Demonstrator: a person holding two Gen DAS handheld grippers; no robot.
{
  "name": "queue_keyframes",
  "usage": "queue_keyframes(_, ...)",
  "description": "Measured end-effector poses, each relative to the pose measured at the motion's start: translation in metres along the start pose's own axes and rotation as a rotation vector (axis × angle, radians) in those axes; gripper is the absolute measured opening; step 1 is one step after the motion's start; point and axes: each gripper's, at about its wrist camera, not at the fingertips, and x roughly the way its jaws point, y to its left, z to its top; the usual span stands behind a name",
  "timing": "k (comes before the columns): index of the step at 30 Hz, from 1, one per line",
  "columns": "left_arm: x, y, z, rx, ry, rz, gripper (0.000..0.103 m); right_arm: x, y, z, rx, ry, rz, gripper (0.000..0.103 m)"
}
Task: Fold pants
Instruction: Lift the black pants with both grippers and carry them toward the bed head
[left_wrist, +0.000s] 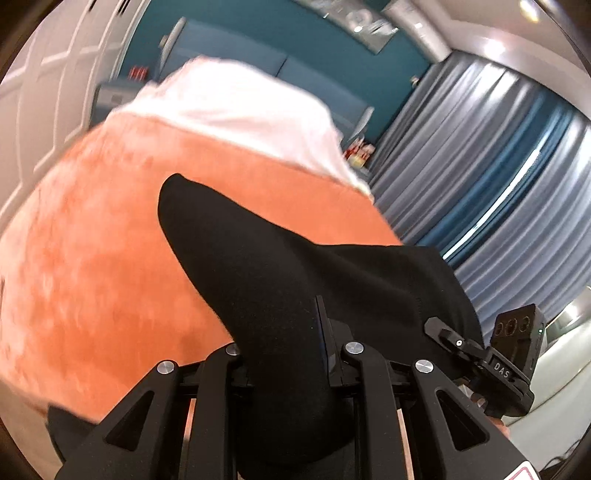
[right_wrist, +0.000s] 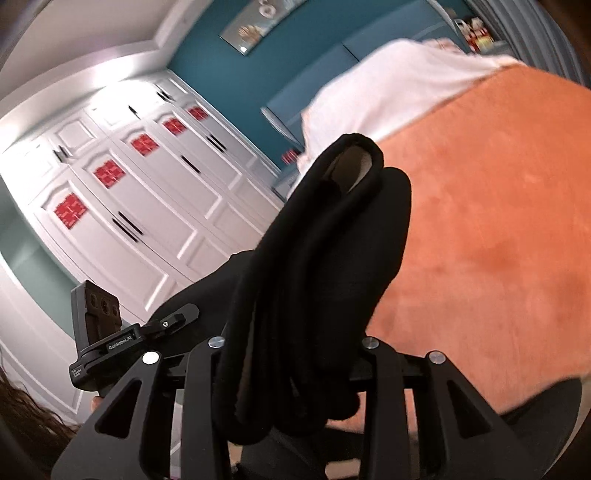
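Note:
Black pants (left_wrist: 280, 280) hang lifted above an orange bedspread (left_wrist: 103, 258). My left gripper (left_wrist: 291, 354) is shut on a bunched fold of the pants; the cloth hides most of its fingers. My right gripper (right_wrist: 295, 354) is shut on the thick waistband end of the pants (right_wrist: 332, 229), which sticks up and forward over the jaws. The right gripper (left_wrist: 495, 350) also shows in the left wrist view, just to the right, with cloth stretched between. The left gripper (right_wrist: 122, 332) shows at the left of the right wrist view.
The orange bedspread (right_wrist: 498, 240) covers a bed with a white sheet (left_wrist: 240, 107) at its far end. White wardrobe doors (right_wrist: 129, 192) stand on one side, grey-blue curtains (left_wrist: 498, 166) on the other. A teal wall (right_wrist: 229, 77) is behind.

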Motion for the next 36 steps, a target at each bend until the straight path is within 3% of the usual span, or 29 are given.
queue_keyframes(10,-0.001,-0.018,0.118,0.121,-0.219,-0.052,0.016,0.014,0.023,0.104,-0.140,-0.164,0.096,0.032)
queue_keyframes(16,0.017,-0.018,0.170,0.165,-0.306,-0.032,0.016,0.055,0.021,0.174,-0.156,-0.221,0.144,0.032)
queue_keyframes(21,0.060,-0.002,0.212,0.194,-0.342,0.004,0.017,0.101,-0.002,0.221,-0.154,-0.237,0.153,0.032)
queue_keyframes(27,0.168,0.066,0.244,0.148,-0.272,0.019,0.017,0.194,-0.068,0.257,-0.074,-0.217,0.091,0.033)
queue_keyframes(30,0.240,0.113,0.244,0.105,-0.197,0.037,0.018,0.250,-0.128,0.255,0.000,-0.170,0.054,0.033)
queue_keyframes(33,0.318,0.162,0.224,0.063,-0.079,0.089,0.018,0.305,-0.186,0.239,0.054,-0.092,-0.022,0.033)
queue_keyframes(36,0.399,0.220,0.180,0.003,0.086,0.138,0.020,0.361,-0.256,0.206,0.148,0.021,-0.115,0.035)
